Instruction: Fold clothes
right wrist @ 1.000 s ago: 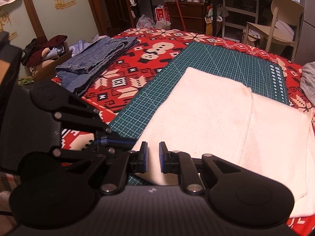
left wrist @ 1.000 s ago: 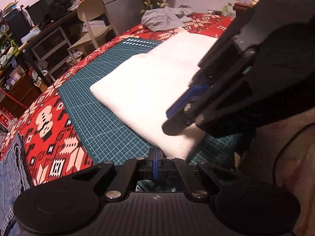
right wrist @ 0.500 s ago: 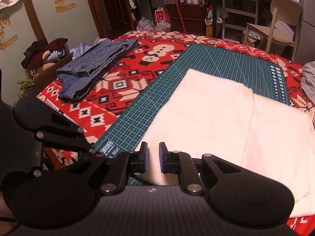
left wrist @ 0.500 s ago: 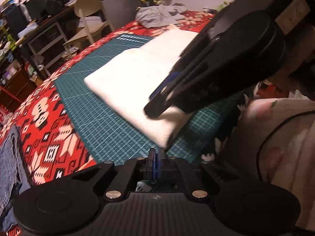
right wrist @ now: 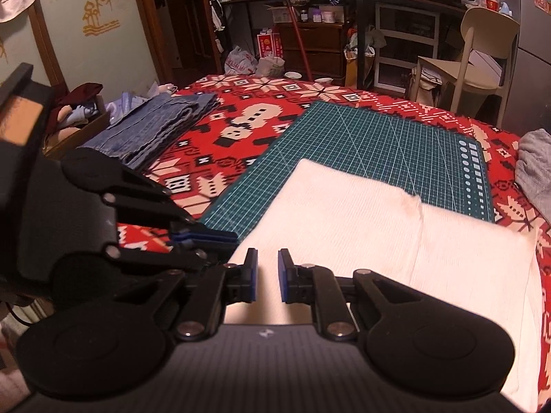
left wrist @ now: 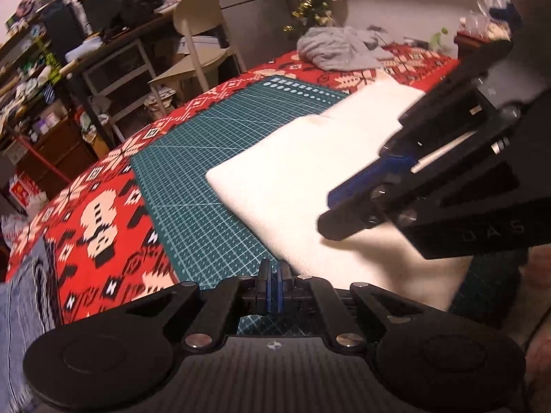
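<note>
White folded garment (right wrist: 396,241) flat on green cutting mat (right wrist: 361,148), just ahead of right gripper (right wrist: 268,275), narrowly parted; left gripper (left wrist: 271,287) pressed closed, empty.

Letters "UAS" on the right tongs (left wrist: 347,206) housing; nothing else legible

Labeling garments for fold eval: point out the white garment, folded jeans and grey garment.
white garment (right wrist: 361,227): right wrist view, centre of top layer.
folded jeans (right wrist: 155,127): right wrist view, middle of stack.
grey garment (left wrist: 335,48): left wrist view, middle of heap.
</note>
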Action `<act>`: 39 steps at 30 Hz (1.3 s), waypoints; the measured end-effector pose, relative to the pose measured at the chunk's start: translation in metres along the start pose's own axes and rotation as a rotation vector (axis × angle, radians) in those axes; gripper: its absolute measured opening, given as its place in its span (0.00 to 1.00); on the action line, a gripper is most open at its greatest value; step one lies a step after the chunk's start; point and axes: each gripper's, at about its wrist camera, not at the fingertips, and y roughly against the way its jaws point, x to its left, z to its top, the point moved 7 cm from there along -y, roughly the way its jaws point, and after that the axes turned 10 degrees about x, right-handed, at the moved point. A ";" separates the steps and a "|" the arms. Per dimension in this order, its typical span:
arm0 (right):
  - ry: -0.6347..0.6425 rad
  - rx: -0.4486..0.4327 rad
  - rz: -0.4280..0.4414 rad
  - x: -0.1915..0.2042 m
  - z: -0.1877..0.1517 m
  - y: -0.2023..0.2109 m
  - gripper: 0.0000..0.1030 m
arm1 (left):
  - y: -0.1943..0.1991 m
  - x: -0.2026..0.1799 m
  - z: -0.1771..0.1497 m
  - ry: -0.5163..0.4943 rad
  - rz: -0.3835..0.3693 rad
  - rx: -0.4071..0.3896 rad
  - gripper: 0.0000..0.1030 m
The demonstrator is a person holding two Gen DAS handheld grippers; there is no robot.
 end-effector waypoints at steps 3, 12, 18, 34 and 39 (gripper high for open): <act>-0.006 0.002 0.005 -0.002 0.004 -0.003 0.14 | -0.004 -0.003 0.003 -0.032 0.003 0.008 0.00; -0.005 0.017 0.010 0.008 -0.011 -0.005 0.14 | 0.011 -0.017 -0.010 -0.067 -0.001 0.021 0.00; 0.001 0.026 0.014 0.013 -0.025 0.004 0.14 | 0.022 -0.026 -0.022 -0.025 -0.023 0.032 0.01; -0.061 -0.011 -0.030 -0.009 -0.057 0.045 0.14 | 0.039 -0.018 -0.039 0.333 -0.034 0.035 0.30; -0.080 -0.036 -0.041 -0.016 -0.059 0.057 0.14 | 0.061 -0.008 -0.036 0.393 -0.057 -0.019 0.40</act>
